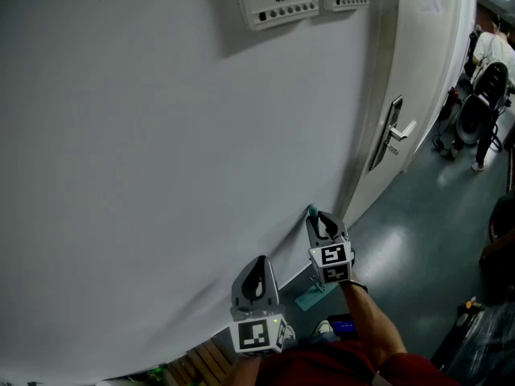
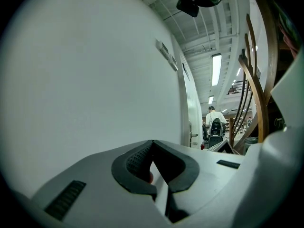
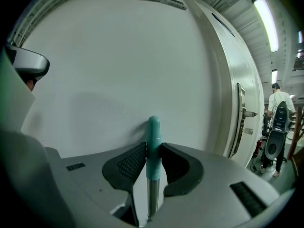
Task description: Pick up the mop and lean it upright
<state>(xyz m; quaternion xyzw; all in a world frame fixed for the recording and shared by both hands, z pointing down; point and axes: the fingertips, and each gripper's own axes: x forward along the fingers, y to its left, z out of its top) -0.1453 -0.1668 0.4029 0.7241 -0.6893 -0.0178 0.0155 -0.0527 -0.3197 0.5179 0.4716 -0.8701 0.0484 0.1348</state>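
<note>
Pinching the teal top of the mop handle [image 3: 153,127], the right tongs [image 3: 153,147] hold the mop upright just beside the white wall [image 3: 109,65], with the mop head [image 1: 310,297] down on the floor. The left tongs [image 2: 152,145] hang alongside, pressed together on nothing.

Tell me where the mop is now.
In the right gripper view the mop stands against the wall, left of the door, its teal handle clamped in the right gripper.

One mop [image 3: 153,146], two claws [image 1: 256,278] [image 1: 324,225], one door [image 1: 406,71]
</note>
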